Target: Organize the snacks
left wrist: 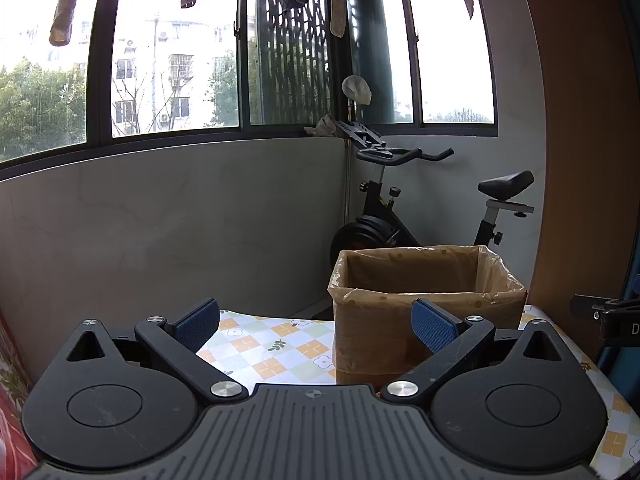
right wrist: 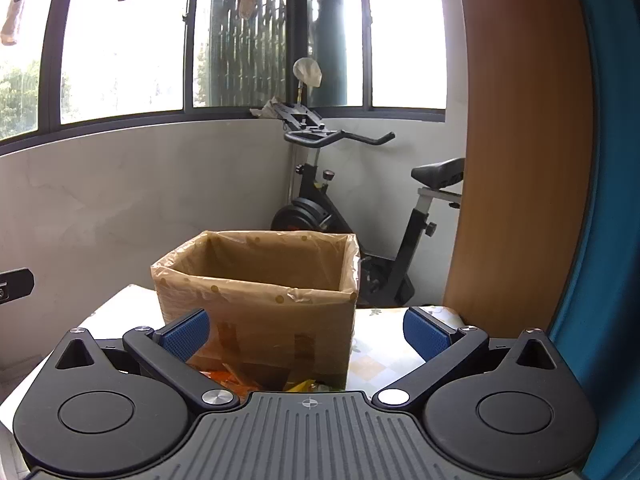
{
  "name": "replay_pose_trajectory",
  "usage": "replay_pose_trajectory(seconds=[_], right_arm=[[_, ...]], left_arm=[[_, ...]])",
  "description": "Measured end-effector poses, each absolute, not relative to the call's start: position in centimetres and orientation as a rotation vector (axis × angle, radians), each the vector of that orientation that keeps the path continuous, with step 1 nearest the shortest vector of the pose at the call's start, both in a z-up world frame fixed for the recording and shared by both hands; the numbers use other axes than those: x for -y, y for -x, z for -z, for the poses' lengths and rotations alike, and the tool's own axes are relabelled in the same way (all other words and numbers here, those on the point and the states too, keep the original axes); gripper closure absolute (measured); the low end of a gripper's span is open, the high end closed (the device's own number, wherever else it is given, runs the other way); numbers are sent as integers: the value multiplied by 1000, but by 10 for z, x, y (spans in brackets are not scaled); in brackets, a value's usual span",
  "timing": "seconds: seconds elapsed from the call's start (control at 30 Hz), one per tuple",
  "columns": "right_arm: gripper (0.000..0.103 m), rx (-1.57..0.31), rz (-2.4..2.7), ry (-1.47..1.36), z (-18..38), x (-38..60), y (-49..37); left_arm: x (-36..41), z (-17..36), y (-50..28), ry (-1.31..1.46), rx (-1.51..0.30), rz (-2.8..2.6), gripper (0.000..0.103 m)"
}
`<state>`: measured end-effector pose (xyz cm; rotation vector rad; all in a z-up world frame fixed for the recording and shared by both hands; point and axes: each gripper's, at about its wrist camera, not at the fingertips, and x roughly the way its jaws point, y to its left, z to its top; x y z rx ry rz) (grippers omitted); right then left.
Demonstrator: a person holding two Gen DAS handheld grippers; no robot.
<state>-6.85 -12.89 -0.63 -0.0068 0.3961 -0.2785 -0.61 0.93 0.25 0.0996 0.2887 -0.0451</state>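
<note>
A cardboard box [left wrist: 424, 312] lined with a clear plastic bag stands on the checked tablecloth [left wrist: 264, 348]; its inside is hidden from here. My left gripper [left wrist: 316, 326] is open and empty, with the box just ahead of its right pad. In the right wrist view the same box [right wrist: 260, 300] stands straight ahead of my right gripper [right wrist: 306, 330], which is open with nothing held. A few orange and yellow snack wrappers [right wrist: 236, 380] lie at the foot of the box, half hidden by the gripper body.
An exercise bike [left wrist: 404, 216] stands behind the table by the grey wall and windows. A wooden panel [right wrist: 520, 140] and a blue surface [right wrist: 600, 240] rise on the right. The other gripper's black edge [left wrist: 608, 320] shows at right. Red patterned cloth [left wrist: 10, 392] lies at left.
</note>
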Motion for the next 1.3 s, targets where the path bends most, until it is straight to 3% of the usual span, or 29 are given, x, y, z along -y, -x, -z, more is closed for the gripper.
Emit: replay_pose_trajectory(seconds=[1.3], right_arm=[[0,-402,286,20,7,126,71]], left_arm=[[-7,2,4,-80,-312,51,0]])
